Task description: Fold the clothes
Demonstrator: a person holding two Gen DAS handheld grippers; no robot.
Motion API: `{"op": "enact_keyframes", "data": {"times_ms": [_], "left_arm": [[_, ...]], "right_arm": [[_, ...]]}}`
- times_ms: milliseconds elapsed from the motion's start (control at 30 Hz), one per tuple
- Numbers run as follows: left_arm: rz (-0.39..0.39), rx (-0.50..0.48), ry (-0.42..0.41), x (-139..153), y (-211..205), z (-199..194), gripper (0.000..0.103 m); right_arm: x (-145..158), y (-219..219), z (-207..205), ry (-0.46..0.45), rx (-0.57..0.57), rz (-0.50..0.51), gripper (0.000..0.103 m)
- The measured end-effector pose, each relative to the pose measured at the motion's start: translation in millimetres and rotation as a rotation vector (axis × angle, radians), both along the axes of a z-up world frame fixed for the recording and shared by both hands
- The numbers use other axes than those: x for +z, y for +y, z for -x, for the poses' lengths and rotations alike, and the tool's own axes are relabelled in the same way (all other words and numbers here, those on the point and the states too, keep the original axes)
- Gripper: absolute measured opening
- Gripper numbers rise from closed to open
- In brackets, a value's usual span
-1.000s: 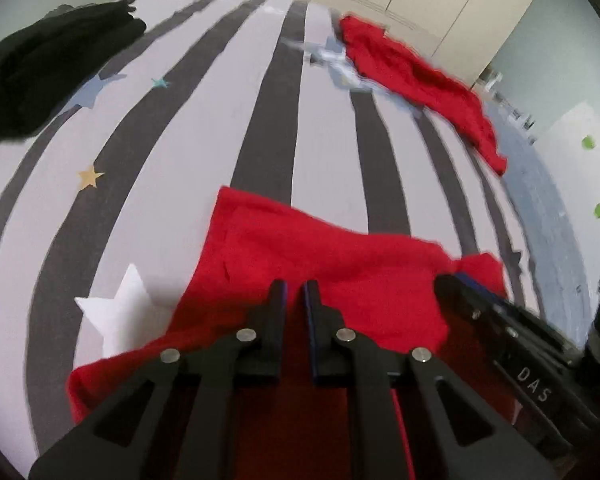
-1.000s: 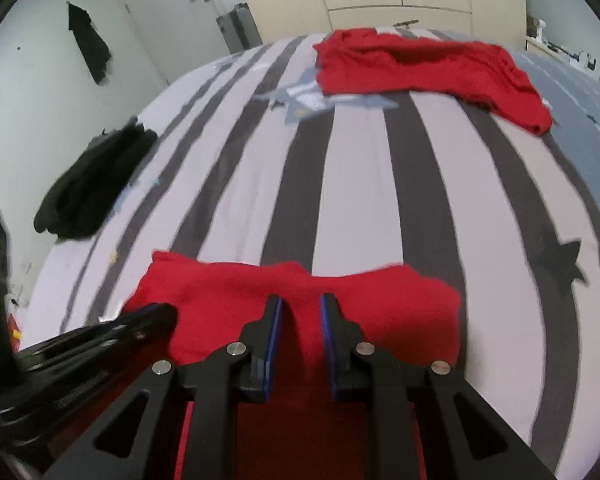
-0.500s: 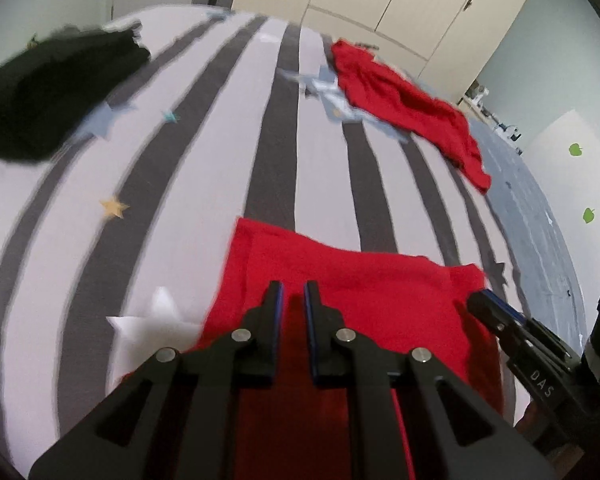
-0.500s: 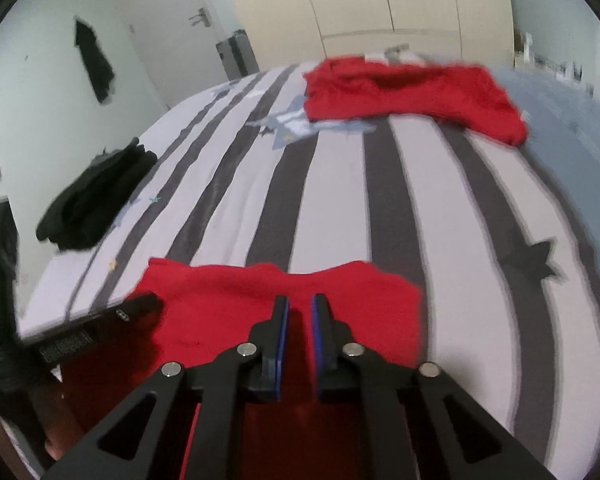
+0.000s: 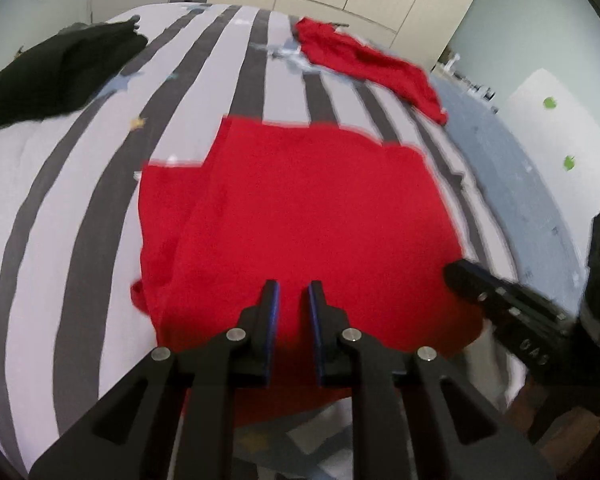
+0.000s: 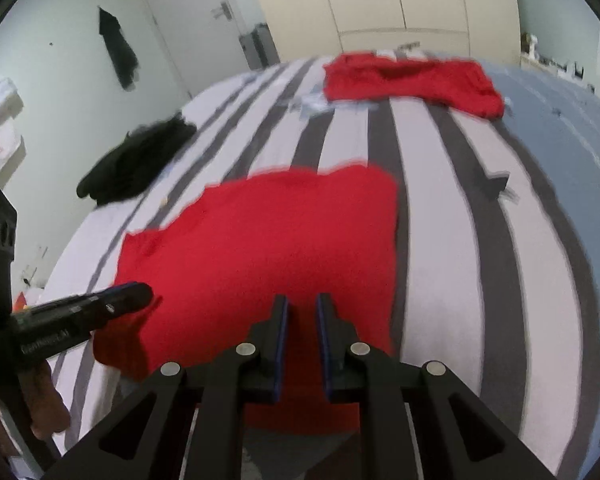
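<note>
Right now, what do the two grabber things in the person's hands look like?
Both tongs are matte black. The left tongs and the right tongs each have two flat fingers with blue strips on the inner faces, round silver pins at the joints, and triangular cut-outs in the black frame behind. Small white lettering runs along the side of each, too blurred to read.

Each claw was matte black plastic — two long angular arms with triangular cut-outs, joined by round silver rivets. On the left claw four such rivets showed, two per arm, and the inner faces of its fingers carried thin blue pads. The right claw matched it: black arms, four silver rivets, blue-lined fingers. Seen from the side in the other camera, each tool looked like a slim black bar with small screws along it and white lettering — too blurred to read. A bare hand showed below the left tool's body.
</note>
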State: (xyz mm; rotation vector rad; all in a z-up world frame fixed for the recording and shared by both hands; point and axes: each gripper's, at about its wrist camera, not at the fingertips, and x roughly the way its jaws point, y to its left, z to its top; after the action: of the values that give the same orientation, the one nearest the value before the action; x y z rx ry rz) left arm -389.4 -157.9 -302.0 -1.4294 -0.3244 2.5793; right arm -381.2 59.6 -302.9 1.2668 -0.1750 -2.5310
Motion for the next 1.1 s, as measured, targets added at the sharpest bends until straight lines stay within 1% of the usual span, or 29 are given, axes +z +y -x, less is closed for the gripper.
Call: {"op": "enact_keyframes", "data": {"times_ms": [67,167,267,333,367,400,433,467,500,533,600,667,767,800,833,900,967,1100], "left_arm": [[0.016,0.001,0.017,-7.7,2.3,0.5,0.012],[0.028,0.0,0.005,-7.6,3.6,2.5,0.012],[0.017,0.013,-0.002,10.3,-3.6,2.0,0.012],[0.03,0.045,0.03,22.2,-16.9,4.7,0.014],[0.033,0.064,0.045,27.8,-25.1,6.8,0.019],[0.032,0.083,0.056,32.0,-33.6,9.1,0.031],[0.019,0.106,0.051,31.9,-43.9,12.8,0.039],[0.009,0.136,0.043,30.6,-55.3,17.5,0.055],[0.005,0.152,0.038,28.8,-62.2,20.7,0.064],[-0.001,0.166,0.031,26.5,-69.1,24.2,0.065],[-0.012,0.164,0.004,18.9,-76.8,31.8,0.066],[-0.032,0.141,-0.031,7.1,-76.1,38.3,0.066],[-0.063,0.111,-0.106,-14.3,-70.7,49.3,0.066],[-0.071,0.101,-0.119,-19.8,-69.4,52.1,0.067],[-0.079,0.101,-0.126,-25.3,-69.2,54.2,0.067],[-0.107,0.103,-0.13,-34.0,-71.8,56.7,0.073],[-0.149,0.109,-0.127,-38.8,-76.6,57.6,0.076],[-0.145,0.108,-0.118,-35.1,-69.5,55.7,0.083]], "right_arm": [[-8.3,-0.6,-0.5,0.016,0.005,-0.001,0.014],[-10.9,-2.0,3.5,0.021,0.015,-0.013,0.012],[0.9,-3.8,5.7,0.005,0.022,-0.042,0.012],[12.3,1.3,6.5,0.026,0.011,-0.057,0.013],[15.9,5.8,8.7,0.029,-0.003,-0.062,0.015],[17.0,13.0,13.0,0.022,-0.025,-0.053,0.016],[17.7,20.9,18.0,0.013,-0.048,-0.04,0.02],[18.3,28.7,22.9,0.004,-0.07,-0.026,0.025],[18.6,34.1,26.4,0.0,-0.08,-0.014,0.039],[18.8,38.6,29.6,-0.004,-0.086,-0.002,0.055],[18.0,46.5,35.8,-0.017,-0.089,0.048,0.066],[12.6,48.4,41.5,-0.044,-0.081,0.082,0.067],[-5.4,46.2,47.9,-0.122,-0.067,0.102,0.067],[-11.9,45.6,48.4,-0.146,-0.063,0.116,0.067],[-16.1,47.0,48.3,-0.157,-0.067,0.14,0.067],[-24.4,52.7,50.4,-0.184,-0.077,0.204,0.067],[-28.8,55.2,53.1,-0.2,-0.071,0.242,0.067],[-36.8,47.8,59.7,-0.225,-0.028,0.285,0.067]]}}
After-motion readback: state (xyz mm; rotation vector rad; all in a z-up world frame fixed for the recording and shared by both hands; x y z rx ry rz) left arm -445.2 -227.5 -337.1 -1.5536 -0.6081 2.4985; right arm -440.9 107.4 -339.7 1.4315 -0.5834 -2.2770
